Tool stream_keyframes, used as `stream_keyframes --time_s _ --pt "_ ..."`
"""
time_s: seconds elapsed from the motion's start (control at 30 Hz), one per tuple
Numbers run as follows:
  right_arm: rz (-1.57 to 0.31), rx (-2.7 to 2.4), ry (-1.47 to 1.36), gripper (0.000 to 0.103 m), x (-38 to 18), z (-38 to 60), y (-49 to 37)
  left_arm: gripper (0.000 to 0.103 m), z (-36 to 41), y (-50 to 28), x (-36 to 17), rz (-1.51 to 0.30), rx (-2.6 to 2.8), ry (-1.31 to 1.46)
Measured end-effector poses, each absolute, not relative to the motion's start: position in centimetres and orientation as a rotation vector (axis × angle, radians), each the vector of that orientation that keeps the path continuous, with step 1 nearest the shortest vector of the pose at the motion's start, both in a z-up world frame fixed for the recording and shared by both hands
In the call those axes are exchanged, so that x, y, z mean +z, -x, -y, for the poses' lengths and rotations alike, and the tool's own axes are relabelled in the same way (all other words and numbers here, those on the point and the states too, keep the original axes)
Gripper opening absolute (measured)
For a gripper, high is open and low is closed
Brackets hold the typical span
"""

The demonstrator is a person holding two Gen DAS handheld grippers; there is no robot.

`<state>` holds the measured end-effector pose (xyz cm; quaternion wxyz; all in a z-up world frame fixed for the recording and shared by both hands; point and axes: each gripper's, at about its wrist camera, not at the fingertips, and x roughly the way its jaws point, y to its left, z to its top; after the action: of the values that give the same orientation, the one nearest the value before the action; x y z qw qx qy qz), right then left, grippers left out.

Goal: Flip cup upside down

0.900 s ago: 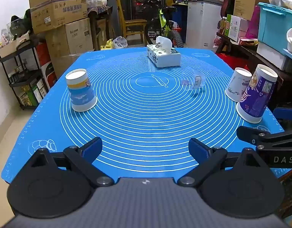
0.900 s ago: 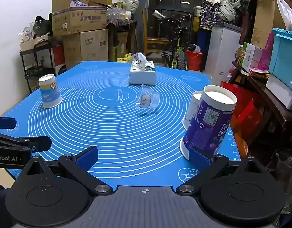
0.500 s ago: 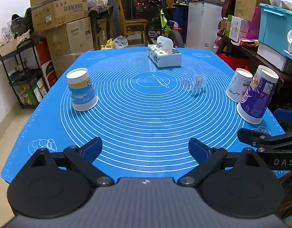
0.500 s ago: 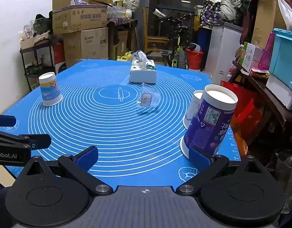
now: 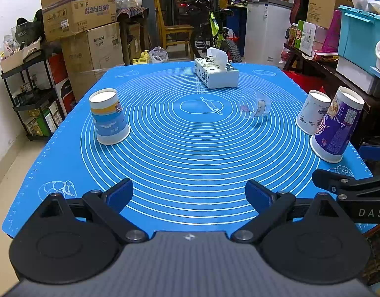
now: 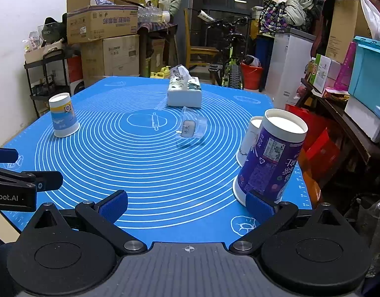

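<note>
Three paper cups stand upside down on the blue mat [image 5: 190, 163]. A blue-and-yellow cup [image 5: 108, 117] is at the left, also in the right wrist view [image 6: 63, 115]. A purple cup [image 5: 336, 128] and a white cup [image 5: 312, 111] stand together at the right edge. In the right wrist view the purple cup [image 6: 270, 158] is just beyond my right fingertip and partly hides the white cup [image 6: 250, 137]. My left gripper [image 5: 188, 194] is open and empty over the near edge. My right gripper [image 6: 187, 206] is open and empty.
A tissue box [image 5: 216, 74] sits at the far middle of the mat. A clear plastic bag [image 5: 254, 104] lies right of centre. Cardboard boxes [image 5: 91, 29], a shelf rack, a bicycle and storage bins surround the table.
Both views have shifted only slightly; the cups, the bag and the tissue box stand where they were. Both grippers stay open.
</note>
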<state>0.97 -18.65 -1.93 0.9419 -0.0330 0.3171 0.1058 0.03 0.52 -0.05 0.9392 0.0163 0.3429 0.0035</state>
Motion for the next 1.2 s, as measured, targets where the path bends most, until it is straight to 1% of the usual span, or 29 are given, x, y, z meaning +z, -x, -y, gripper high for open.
stream_keyframes --time_s 1.2 --pt "-0.646 0.206 0.066 0.101 -1.89 18.74 -0.97 0.096 -0.67 -0.03 0.03 -0.701 0.006 -0.032"
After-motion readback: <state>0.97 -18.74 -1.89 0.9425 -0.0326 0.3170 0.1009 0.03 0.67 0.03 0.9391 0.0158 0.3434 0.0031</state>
